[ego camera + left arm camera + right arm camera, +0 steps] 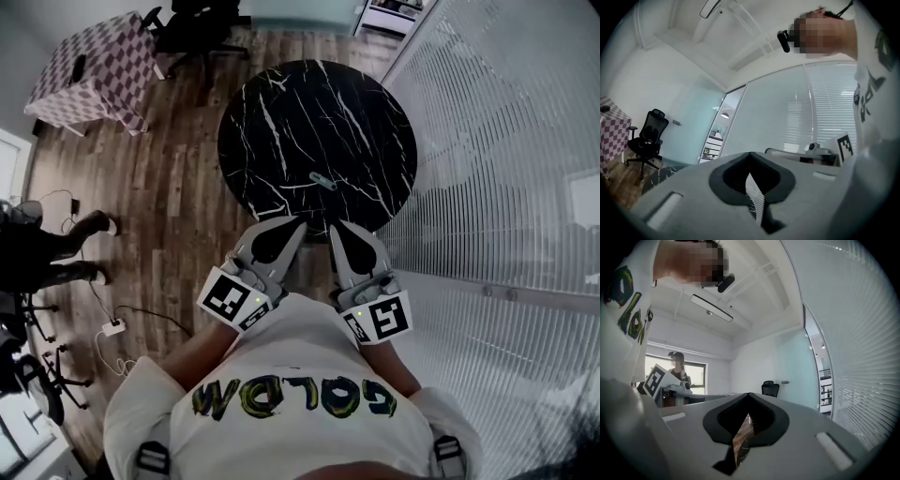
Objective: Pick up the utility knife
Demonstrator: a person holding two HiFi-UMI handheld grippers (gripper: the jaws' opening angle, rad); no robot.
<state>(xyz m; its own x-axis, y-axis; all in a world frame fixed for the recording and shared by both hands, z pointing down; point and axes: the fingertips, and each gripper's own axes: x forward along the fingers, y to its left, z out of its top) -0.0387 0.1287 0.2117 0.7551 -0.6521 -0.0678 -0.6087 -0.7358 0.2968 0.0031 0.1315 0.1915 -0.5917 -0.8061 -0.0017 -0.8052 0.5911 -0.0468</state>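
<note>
The utility knife (323, 181), small and grey, lies on the near part of a round black marble table (281, 112). Both grippers are held close to my chest and point level toward the table's near edge, short of the knife. The left gripper (300, 221) is shut, its grey jaws meeting at the tips with nothing between them. The right gripper (334, 227) is shut and empty too. In the left gripper view the closed jaws of the left gripper (750, 154) fill the lower frame. The right gripper view shows the right gripper (749, 394) the same way. The knife is hidden in both gripper views.
A table with a checkered cloth (94, 70) and a black office chair (192, 28) stand at the far left. A person's feet (84, 225) and floor cables (112, 328) are at the left. A wall of white blinds (506, 141) runs along the right. Another person (677, 364) stands by a window.
</note>
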